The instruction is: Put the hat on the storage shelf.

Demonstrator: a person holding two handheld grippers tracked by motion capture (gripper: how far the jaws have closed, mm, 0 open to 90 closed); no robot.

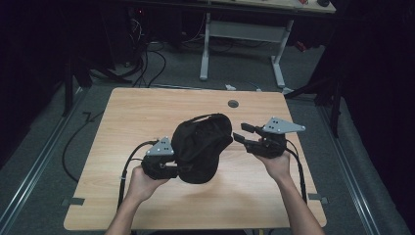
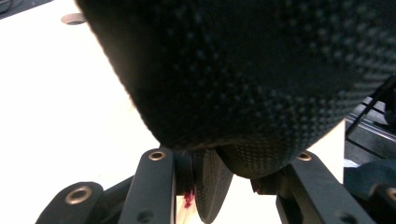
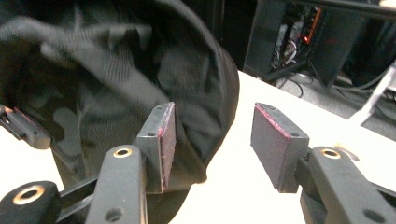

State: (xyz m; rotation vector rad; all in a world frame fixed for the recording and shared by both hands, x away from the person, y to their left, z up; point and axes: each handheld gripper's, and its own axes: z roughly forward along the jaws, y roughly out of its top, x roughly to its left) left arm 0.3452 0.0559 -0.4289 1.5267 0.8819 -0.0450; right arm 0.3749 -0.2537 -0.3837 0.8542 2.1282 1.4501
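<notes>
Dim room, dark curtains at either side, grey floor with cables trailing at 11 o'clock, and a pale-legged desk frame (image 1: 243,36) standing beyond the far edge. Light wooden counter (image 1: 137,110) in the middle, bare but for a round grommet hole (image 1: 233,104) near its 12 o'clock edge.

Left claw (image 1: 172,170), at about 7 o'clock from the counter's centre, clamped on the lower edge of a black mesh cap (image 1: 200,146); seen close in the left gripper view, with a fold of the cap (image 2: 243,93) pinched between the jaws. Probably held there to anchor the soft fabric and keep it lifted off the wood, so that the crown stays bulged and open rather than collapsing.

Right claw (image 1: 243,133), at 3 o'clock from the cap, standing open with nothing between the pads, just beside the cap's rim and not touching it. In the right gripper view the left pad (image 3: 166,142) overlapping the cap (image 3: 116,84), the right pad over bare counter (image 3: 243,191). Likely free to take a fresh hold on the opposite side.

Forearms entering from 6 o'clock, cables looping back from each claw.
</notes>
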